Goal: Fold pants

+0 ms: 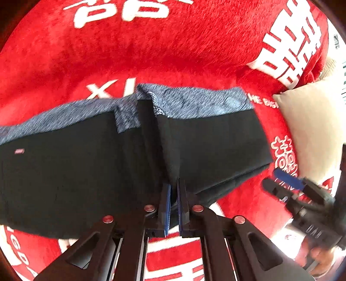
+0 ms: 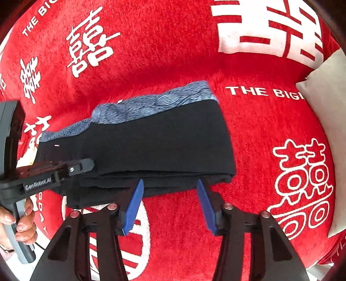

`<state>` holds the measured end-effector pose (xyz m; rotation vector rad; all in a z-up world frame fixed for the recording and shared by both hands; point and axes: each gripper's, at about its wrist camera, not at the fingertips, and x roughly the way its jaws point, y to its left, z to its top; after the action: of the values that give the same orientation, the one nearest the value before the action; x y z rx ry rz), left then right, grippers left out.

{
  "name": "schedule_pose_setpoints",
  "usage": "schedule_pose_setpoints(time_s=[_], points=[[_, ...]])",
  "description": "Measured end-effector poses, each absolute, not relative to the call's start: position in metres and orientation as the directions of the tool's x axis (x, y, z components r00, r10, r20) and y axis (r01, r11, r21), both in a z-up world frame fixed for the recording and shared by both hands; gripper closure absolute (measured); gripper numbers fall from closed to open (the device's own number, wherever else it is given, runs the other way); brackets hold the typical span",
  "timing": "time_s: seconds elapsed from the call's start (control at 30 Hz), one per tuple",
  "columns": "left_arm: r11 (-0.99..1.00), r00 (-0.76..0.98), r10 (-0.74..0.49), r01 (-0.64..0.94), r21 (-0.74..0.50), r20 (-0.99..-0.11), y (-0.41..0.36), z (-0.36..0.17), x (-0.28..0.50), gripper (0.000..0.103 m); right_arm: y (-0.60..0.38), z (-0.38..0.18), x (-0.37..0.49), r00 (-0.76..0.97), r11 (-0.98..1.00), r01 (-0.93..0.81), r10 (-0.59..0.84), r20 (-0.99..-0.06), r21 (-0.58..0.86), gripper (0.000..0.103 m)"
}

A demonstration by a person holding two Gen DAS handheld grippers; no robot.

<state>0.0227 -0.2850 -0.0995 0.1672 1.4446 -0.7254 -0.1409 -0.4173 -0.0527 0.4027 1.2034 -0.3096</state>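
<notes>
On a red blanket, the left gripper pinches the folded black pants to steady them while the right gripper waits wide open, holding nothing.

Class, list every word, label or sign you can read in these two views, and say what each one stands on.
"THE BIG", cut off by the cushion: white print on the red blanket.
"THE BIG": also on the blanket, upper left, cut off at the edge.
"GenRobot.AI": left hand-held gripper's body.
White double-happiness characters: blanket.
Small pink tag on the pants: too blurred to read.
</notes>
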Motion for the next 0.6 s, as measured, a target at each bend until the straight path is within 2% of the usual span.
schedule_pose_setpoints(time_s=[0.13, 0.4, 0.43, 0.47, 0.53, 0.6], points=[[0.782, -0.026, -0.319, 0.557, -0.279, -0.947, -0.274, -0.117, 0.003, 0.096, -0.421, -0.058, -0.151, 0.311, 0.885, 0.444, -0.003, -0.950, 0.142, 0.047], [0.823, 0.078, -0.269, 0.536, -0.188, -0.960, -0.264, -0.085, 0.000, 0.096, -0.464, -0.043, -0.128, 0.361, 0.863, 0.463, 0.023, -0.932, 0.201, 0.047], [0.828, 0.093, -0.271, 0.529, -0.183, -0.958, -0.265, -0.080, 0.003, 0.096, -0.472, -0.042, -0.119, 0.368, 0.859, 0.468, 0.024, -0.930, 0.207, 0.049], [0.831, 0.107, -0.277, 0.525, -0.183, -0.955, -0.270, -0.075, 0.007, 0.096, -0.478, -0.043, -0.111, 0.371, 0.857, 0.469, 0.025, -0.928, 0.211, 0.060], [0.827, 0.124, -0.290, 0.531, -0.183, -0.949, -0.285, -0.070, 0.016, 0.096, -0.491, -0.048, -0.088, 0.361, 0.856, 0.472, 0.032, -0.932, 0.212, 0.073], [0.821, 0.132, -0.291, 0.543, -0.176, -0.948, -0.303, -0.075, 0.023, 0.096, -0.500, -0.055, -0.070, 0.352, 0.848, 0.481, 0.044, -0.935, 0.220, 0.077]])
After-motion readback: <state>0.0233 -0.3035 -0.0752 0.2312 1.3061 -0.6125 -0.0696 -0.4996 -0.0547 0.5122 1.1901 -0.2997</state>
